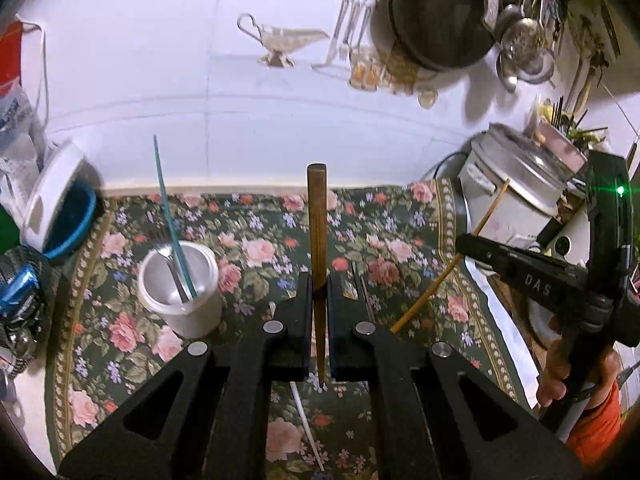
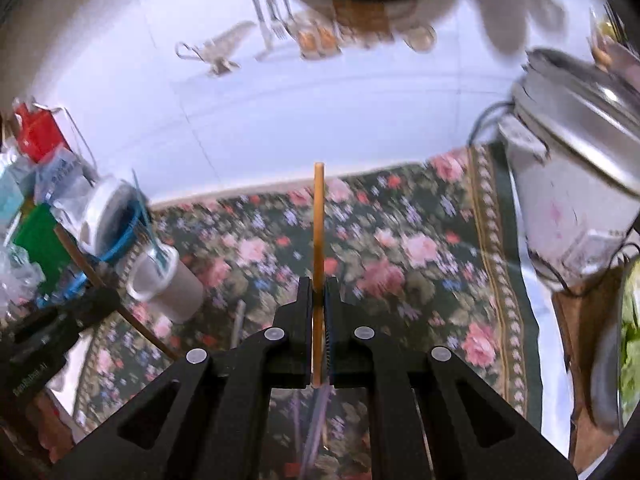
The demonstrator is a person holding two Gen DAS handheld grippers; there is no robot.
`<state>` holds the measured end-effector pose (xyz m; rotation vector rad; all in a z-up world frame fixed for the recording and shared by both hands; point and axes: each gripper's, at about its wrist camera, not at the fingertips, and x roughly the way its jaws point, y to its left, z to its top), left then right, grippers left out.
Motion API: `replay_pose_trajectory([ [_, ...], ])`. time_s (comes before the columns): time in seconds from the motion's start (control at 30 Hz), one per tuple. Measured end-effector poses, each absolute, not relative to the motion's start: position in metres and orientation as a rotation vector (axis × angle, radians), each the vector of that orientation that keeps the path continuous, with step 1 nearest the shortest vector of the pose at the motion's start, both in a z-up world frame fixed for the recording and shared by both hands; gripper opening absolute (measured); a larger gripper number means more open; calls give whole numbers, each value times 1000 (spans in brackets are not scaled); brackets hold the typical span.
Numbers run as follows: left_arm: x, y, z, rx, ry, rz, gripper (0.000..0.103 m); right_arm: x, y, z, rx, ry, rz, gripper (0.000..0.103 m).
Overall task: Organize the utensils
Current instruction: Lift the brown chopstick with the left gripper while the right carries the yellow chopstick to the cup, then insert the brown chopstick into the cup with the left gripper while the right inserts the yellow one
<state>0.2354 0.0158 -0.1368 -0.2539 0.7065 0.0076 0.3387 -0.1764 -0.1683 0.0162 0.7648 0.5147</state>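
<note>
Holding a dark wooden chopstick [image 1: 317, 216] upright, my left claw [image 1: 319, 284] had its jaws closed tight on the lower shaft, the thick end pointing up and the thin tip hanging below the pads over the floral cloth [image 1: 256, 248]. My right claw [image 2: 319, 292] was likewise clamped on a thinner, pale bamboo chopstick [image 2: 318, 216], also standing straight up; from the left wrist view that same stick showed slanting off to the right.

The white cup [image 1: 180, 284] stood on the cloth to the left of my left claw, well apart from both sticks. It already held a teal chopstick [image 1: 170, 208] leaning out past the rim and what looked like a metal spoon [image 1: 173, 270]. So I judged the job roughly midway: two utensils stowed, two in my claws not yet dropped in. A few more slender pieces lay on the cloth just past and under the claws, too blurred or hidden to name.

Around the desk stood a rice cooker [image 1: 516, 192] at right and a glass gravy boat [image 1: 284, 40] by the wall.
</note>
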Motion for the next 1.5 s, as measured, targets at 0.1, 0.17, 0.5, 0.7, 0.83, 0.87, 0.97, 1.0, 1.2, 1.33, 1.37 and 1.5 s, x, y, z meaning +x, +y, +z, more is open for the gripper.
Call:
replay_pose_trajectory([
  [0.1,233,25,-127,-258,679,20,5,338,-165,-154,9,726,538,5],
  [0.17,233,31,-121,-258,663,29,5,338,-156,-145,-59,753,526,5],
  [0.5,224,70,-96,-248,590,91,5,330,-102,-108,-91,666,639,5],
  [0.7,222,98,-84,-240,555,120,5,323,-68,-96,-98,641,706,5],
  [0.83,226,117,-80,-233,546,137,5,322,-46,-94,-92,653,747,5],
  [0.87,227,120,-81,-231,546,139,5,322,-42,-94,-85,642,745,5],
  [0.97,233,135,-86,-232,552,154,5,322,-26,-95,-90,642,751,5],
  [1.0,235,140,-89,-237,554,157,5,323,-21,-97,-89,648,757,5],
  [1.2,252,161,-110,-265,589,166,5,331,7,-115,-108,690,759,5],
  [1.33,262,171,-129,-281,618,172,5,342,22,-136,-114,741,732,5],
  [1.37,264,173,-134,-285,629,173,5,346,25,-144,-113,764,724,5],
  [1.5,272,179,-157,-302,682,176,5,352,38,-167,-150,822,691,5],
])
